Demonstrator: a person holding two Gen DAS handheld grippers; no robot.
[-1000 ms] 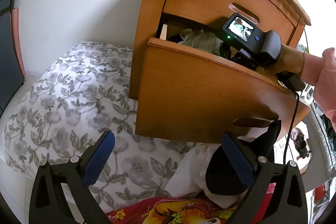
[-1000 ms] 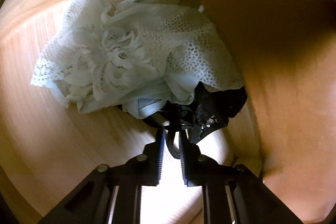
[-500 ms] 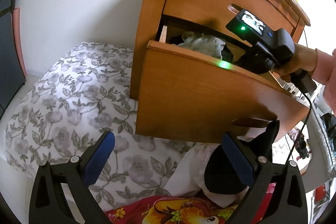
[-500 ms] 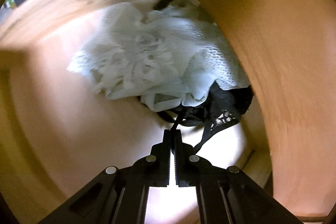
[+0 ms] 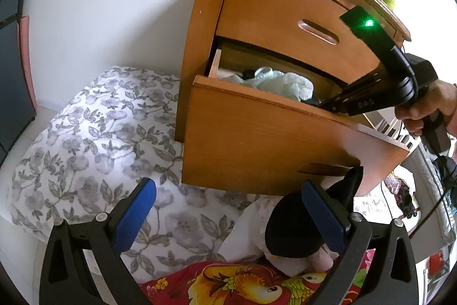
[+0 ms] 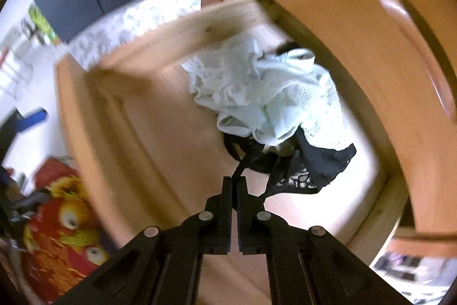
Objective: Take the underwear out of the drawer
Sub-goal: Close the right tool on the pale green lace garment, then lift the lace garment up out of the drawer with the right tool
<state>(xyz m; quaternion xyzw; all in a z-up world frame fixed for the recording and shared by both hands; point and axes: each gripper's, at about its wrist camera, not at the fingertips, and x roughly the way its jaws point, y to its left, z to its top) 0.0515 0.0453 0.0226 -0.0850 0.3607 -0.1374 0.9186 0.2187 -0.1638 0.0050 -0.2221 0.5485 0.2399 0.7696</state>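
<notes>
black underwear (image 6: 314,162) | partly under pale lace (image 6: 265,93) | drawer (image 6: 160,47) blurred

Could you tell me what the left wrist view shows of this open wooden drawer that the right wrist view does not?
Only the left wrist view shows the closed upper drawer's front, the grey floral bedding, and the open blue-padded left gripper.

Only the right wrist view shows the right gripper shut on a strap of the black lace underwear, which lies partly under the pile.

Both show the open wooden drawer and the pale mint lace pile inside it.
</notes>
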